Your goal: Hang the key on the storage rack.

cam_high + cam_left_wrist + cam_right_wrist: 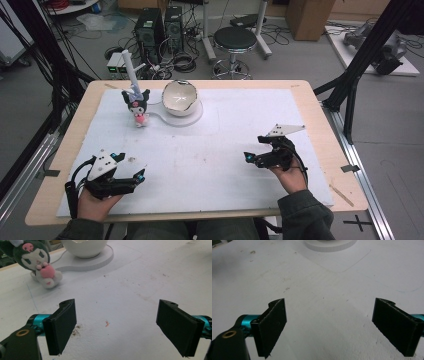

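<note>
Taking the white bowl (180,97) at the far middle of the worktop (60,150) as the landmark and reading from the left: the left tongs (142,175) rest well to the near left of the bowl, jaws spread wide with nothing between them, as the left gripper view shows bare white sheet between the two black pads (62,327). Just left of the bowl stands the plush toy (137,107), a small dark figure with a pink heart at its chest, upright and close beside the bowl's flat white base (85,262) but apart from both tongs. The bowl itself sits on that base and looks cracked or chipped at its rim. Well to the near right of the bowl, the right tongs (247,157) hover low over the sheet, likewise released and wide, gripping nothing; the right gripper view shows only bare surface between its pads (273,326), with the edge of the bowl's base far ahead. This reads as the approach stage, before any pickup. The likely next move is to carry one pair of tongs toward the toy beside the bowl, keep the jaws wide enough for its soft body, and line up without nudging the bowl.
</note>
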`<state>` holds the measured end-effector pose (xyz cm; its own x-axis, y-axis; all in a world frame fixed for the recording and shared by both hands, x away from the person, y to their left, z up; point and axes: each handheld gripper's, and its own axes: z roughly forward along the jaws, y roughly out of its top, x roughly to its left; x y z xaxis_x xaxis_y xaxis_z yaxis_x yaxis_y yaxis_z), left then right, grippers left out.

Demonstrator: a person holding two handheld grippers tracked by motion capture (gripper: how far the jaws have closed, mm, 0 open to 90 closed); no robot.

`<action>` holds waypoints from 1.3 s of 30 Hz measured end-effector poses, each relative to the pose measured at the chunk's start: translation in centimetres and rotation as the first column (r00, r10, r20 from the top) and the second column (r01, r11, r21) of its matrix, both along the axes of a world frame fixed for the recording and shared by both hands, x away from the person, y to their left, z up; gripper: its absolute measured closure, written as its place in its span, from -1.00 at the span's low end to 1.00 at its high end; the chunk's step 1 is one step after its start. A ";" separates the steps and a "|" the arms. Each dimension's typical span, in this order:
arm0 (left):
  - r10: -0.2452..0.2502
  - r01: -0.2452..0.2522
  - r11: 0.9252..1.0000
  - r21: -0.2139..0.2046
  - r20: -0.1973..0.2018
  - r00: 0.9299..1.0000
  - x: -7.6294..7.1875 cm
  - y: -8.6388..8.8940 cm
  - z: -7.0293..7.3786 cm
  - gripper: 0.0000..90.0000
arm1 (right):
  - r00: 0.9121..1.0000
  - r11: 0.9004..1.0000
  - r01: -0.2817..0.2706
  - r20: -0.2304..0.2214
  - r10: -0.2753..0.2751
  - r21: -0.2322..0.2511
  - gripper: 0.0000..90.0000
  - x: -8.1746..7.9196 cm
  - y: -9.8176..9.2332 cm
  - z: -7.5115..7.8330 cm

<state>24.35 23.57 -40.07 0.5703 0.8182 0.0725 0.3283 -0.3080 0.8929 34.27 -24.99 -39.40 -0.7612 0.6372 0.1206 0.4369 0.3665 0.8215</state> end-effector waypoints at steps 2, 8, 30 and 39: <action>-0.001 0.001 1.000 -0.005 -0.001 1.000 0.0 0.0 -0.1 -0.62 | 1.000 1.000 0.000 0.003 0.000 0.001 -0.75 -0.1 -0.2 -0.1; -0.007 0.007 1.000 -0.003 -0.010 1.000 -0.1 0.1 -0.2 -0.62 | 1.000 1.000 0.007 0.011 -0.007 0.004 -0.75 -0.3 -0.7 -0.3; -0.018 0.018 1.000 0.012 -0.031 0.999 -0.2 0.2 -0.7 -0.62 | 0.999 0.999 0.031 0.016 -0.031 0.015 -0.75 -1.5 -2.0 -1.0; -0.027 0.028 0.999 0.018 -0.041 0.999 -0.2 0.1 -0.9 -0.62 | 0.999 1.000 0.024 0.029 -0.025 0.016 -0.75 -2.1 -2.1 -0.9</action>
<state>24.13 23.65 -40.95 0.5954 0.8008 0.0641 0.3554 -0.3341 0.8729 32.18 -27.13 -40.34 -0.7488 0.6538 0.1089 0.4215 0.3429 0.8395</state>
